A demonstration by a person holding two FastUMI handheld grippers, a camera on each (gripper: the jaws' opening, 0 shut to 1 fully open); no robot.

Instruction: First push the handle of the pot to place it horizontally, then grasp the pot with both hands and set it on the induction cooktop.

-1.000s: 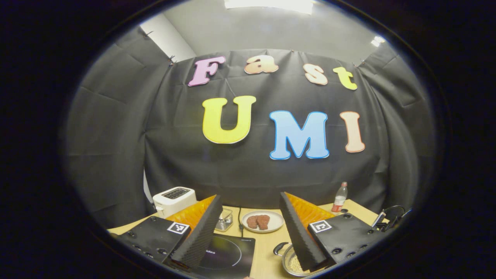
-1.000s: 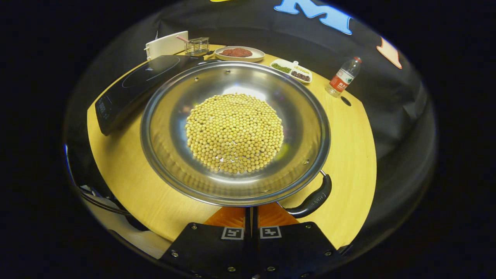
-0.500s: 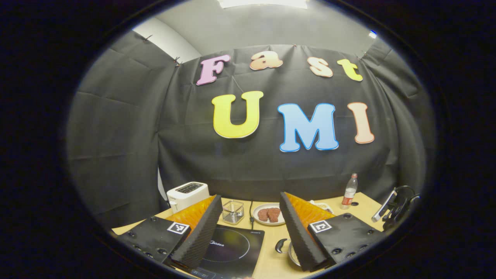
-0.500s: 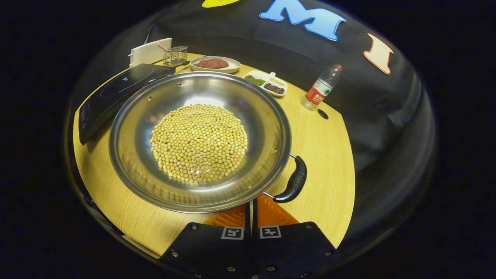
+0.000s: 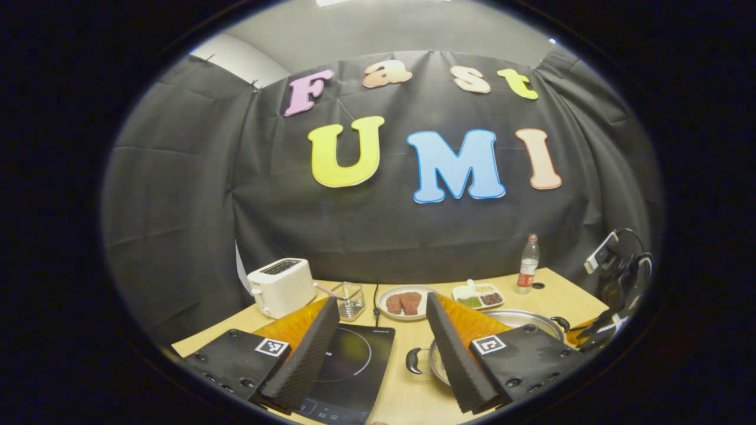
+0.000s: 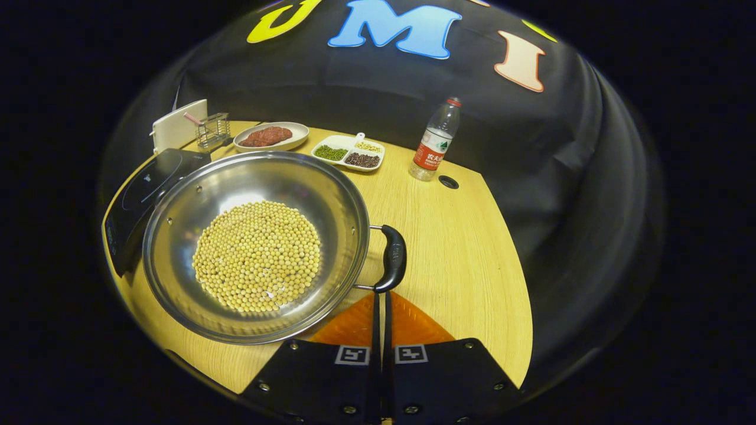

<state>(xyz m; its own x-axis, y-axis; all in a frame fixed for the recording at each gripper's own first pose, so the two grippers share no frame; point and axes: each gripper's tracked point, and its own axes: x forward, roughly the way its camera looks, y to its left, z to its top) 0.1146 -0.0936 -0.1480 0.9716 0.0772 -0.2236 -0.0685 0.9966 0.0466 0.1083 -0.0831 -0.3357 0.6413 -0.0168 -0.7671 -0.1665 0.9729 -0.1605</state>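
Stainless pot (image 6: 254, 242) with a layer of soybeans (image 6: 257, 256) is seen on the table (image 6: 460, 260), toward its left side, rim just beside or slightly over the black induction cooktop (image 6: 139, 195) at the left edge. Likely fairly heavy with the load; steel wall is stiff and smooth, probably slippery for the pads; loose beans would roll and spill if tilted, so it is best kept level. The two black loop handles are judged the best hold: right handle (image 6: 394, 258) and left handle (image 5: 414, 360), one per side.

Right hand-held gripper (image 6: 381, 307) is closed with only a thin slit between its fingers and nothing held; its tips lie just beside or touching the right handle, contact cannot be told. Left hand-held gripper (image 5: 381, 354) is held wide open, empty, above the near edge of the table, between cooktop and pot.

Right gripper view gives the pot's inside, the beans and the right handle from above. Left gripper view gives the left handle, the cooktop (image 5: 348, 369) face-on, a white toaster (image 5: 282, 287) at the far left corner, plus the other gripper at the far right, too small for detail
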